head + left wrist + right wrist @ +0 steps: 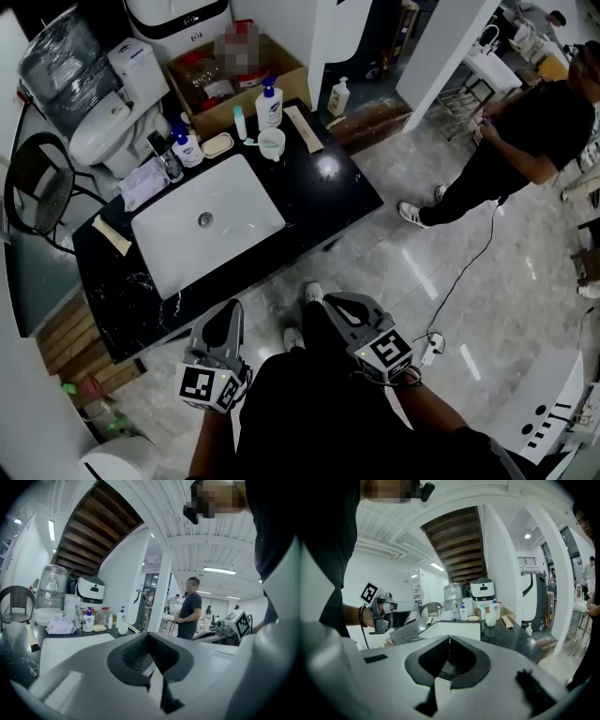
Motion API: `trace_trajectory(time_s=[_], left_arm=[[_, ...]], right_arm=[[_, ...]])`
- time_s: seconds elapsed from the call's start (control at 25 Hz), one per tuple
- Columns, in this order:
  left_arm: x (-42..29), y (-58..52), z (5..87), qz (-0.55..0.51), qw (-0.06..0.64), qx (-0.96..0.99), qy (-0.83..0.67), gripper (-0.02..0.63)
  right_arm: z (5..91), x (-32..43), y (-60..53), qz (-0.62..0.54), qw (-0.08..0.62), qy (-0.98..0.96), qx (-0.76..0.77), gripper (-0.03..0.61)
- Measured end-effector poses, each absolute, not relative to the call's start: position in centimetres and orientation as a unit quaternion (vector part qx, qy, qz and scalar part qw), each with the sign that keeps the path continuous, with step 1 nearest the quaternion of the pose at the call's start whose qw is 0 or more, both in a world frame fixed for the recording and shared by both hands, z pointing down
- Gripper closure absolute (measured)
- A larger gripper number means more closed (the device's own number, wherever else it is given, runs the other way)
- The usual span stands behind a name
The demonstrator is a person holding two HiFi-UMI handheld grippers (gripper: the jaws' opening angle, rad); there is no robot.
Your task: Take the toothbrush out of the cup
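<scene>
Toothbrush [250, 142] sits in the cup [272, 143] at the far edge of the bench [323, 202], well apart from us. Our left claw [229, 314] and right claw [330, 302] are clenched, empty (one must open first); we should pinch the handle and lift straight.

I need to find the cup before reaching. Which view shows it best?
The head view: the white cup stands in plain sight from above on the black counter, behind the sink. Both gripper views show the cup only small, distant, side-on.
</scene>
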State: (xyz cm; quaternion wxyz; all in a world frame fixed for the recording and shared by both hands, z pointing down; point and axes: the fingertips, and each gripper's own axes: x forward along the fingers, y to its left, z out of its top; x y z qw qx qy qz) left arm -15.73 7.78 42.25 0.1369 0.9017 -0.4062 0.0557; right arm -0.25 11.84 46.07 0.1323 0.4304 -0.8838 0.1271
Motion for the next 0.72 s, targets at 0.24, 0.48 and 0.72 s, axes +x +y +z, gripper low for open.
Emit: trace_trajectory(time_s=[0.24,0.48,0.72], left_arm=[[-14.9,6.0,42.7,0.060,0.144,0.895,-0.419,0.604],[-12.4,2.4,42.5,0.059,0.154,0.890,-0.425,0.604],[-9.5,-2.0,41.7,0.048,0.152,0.882,-0.444,0.604]], right_arm=[[46.7,0.7,9.8,0.135,0.133,-0.889,0.417,0.563],[46.9,2.9,6.2,0.143,0.122,-0.895,0.405,0.564],[47.0,6.4,1.5,0.151,0.112,-0.903,0.387,0.563]])
